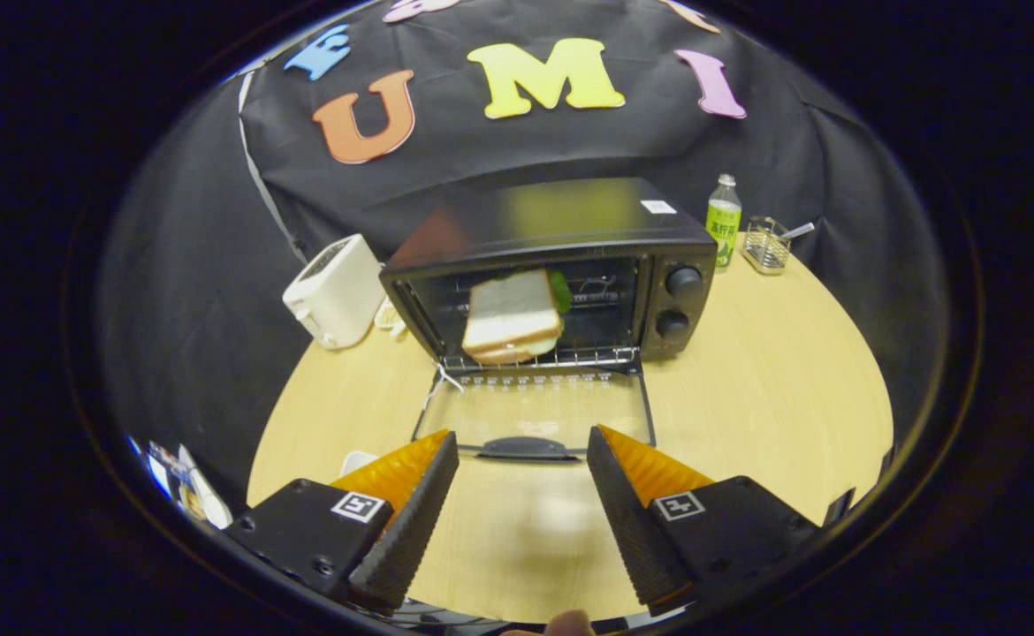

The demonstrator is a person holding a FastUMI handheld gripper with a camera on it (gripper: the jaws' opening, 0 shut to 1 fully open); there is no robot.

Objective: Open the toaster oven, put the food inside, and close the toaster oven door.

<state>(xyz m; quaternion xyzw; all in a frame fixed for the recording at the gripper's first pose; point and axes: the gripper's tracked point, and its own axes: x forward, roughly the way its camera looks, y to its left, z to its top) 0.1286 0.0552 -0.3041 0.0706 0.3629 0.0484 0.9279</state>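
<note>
Ahead, 1 toaster oven (561, 265) door down, 1 blurred, seemingly sandwich (513, 329) inside; gripper (522, 459) jaws apart, empty.

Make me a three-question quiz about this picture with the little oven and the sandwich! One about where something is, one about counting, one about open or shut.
1. Where is the sandwich?
A. between the claw's fingers
B. on the rack inside the toaster oven
C. on the white toaster

2. How many round knobs are on the oven's front?
A. two
B. four
C. none

3. How is the oven door?
A. shut
B. taken off
C. folded down open

Answers: 1 B, the bread rests on the wire rack, well beyond the open claw. 2 A, one knob sits above the other beside the opening. 3 C, the glass door lies flat on the table, its handle just ahead of the fingers.
</note>
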